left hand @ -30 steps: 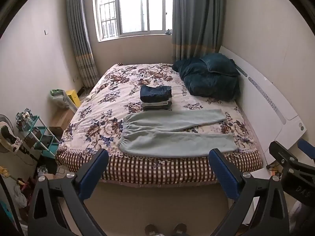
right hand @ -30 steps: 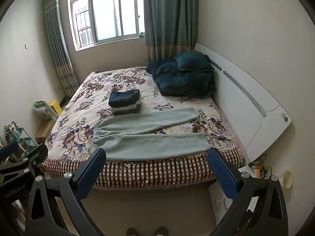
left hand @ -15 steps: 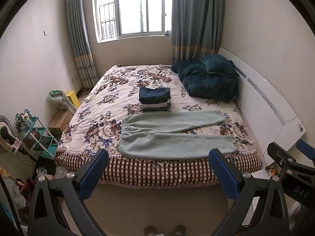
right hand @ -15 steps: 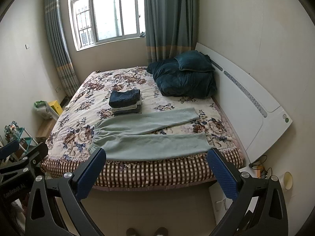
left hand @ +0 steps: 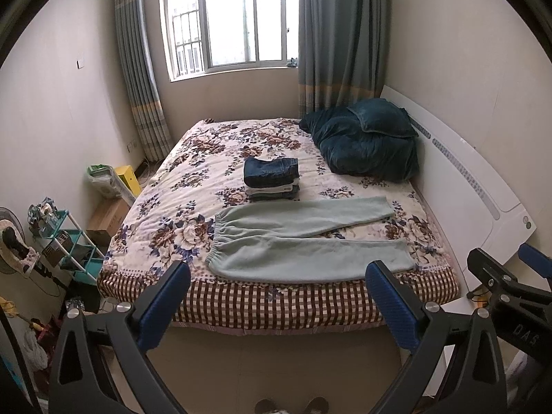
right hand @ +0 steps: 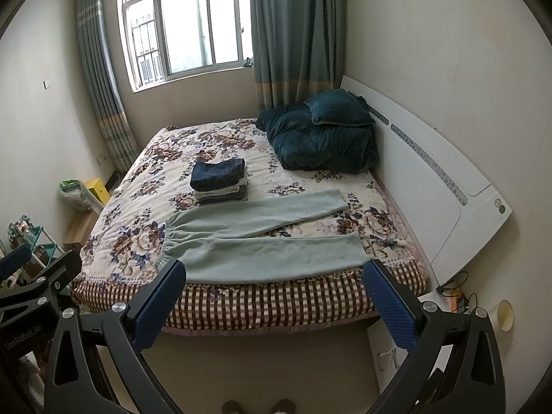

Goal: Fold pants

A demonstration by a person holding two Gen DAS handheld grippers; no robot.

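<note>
I stand at the foot of the bed (left hand: pixel 276 296) and hold both tools in the air above the floor, not touching anything. My left gripper (left hand: pixel 277 305) has its two blue pads (left hand: pixel 162 305) spread wide apart, with nothing between them. My right gripper (right hand: pixel 272 305) is spread wide in the same way and also holds nothing.

The light green pants (left hand: pixel 303 241) lie flat on the flowered bedspread (left hand: pixel 193 186), near the front edge of the bed. The elastic waistband (left hand: pixel 217 238) is toward the left, and the two legs run to the right, opening a little from each other like a narrow V. The lower leg lies just beside the checked border (right hand: pixel 293 296) of the bedspread.

Behind the pants, close to the waist end, there is a small stack of folded clothes (left hand: pixel 272 178) with dark blue jeans on top. I cannot tell if the stack touches the upper leg. A dark teal quilt with a pillow (right hand: pixel 321 138) sits at the white headboard (right hand: pixel 431 179) on the right.
</note>
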